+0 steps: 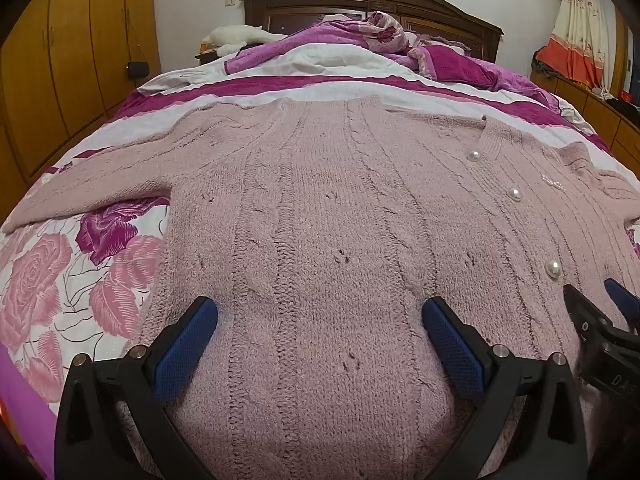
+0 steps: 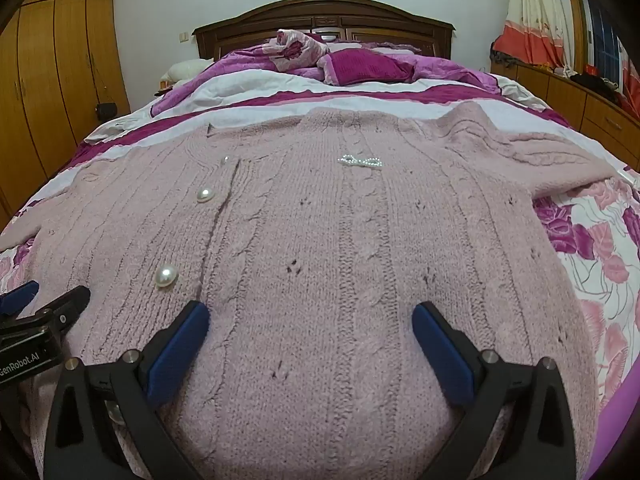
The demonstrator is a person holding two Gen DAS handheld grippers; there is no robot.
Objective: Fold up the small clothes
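A pink cable-knit cardigan (image 1: 320, 208) with pearl buttons (image 1: 553, 269) lies spread flat, front up, on the bed, sleeves out to both sides. It also shows in the right wrist view (image 2: 320, 232), with a beaded bow (image 2: 360, 161) on the chest. My left gripper (image 1: 320, 320) is open, low over the hem on the left half. My right gripper (image 2: 310, 320) is open, low over the hem on the right half. Each gripper shows at the edge of the other's view: the right one (image 1: 600, 320), the left one (image 2: 40, 312). Neither holds cloth.
The bed has a floral sheet (image 1: 60, 280) and a purple and white quilt bunched near the headboard (image 1: 360, 0). Wooden wardrobes (image 1: 60, 60) stand to the left. A low cabinet (image 2: 580, 100) and curtains are to the right.
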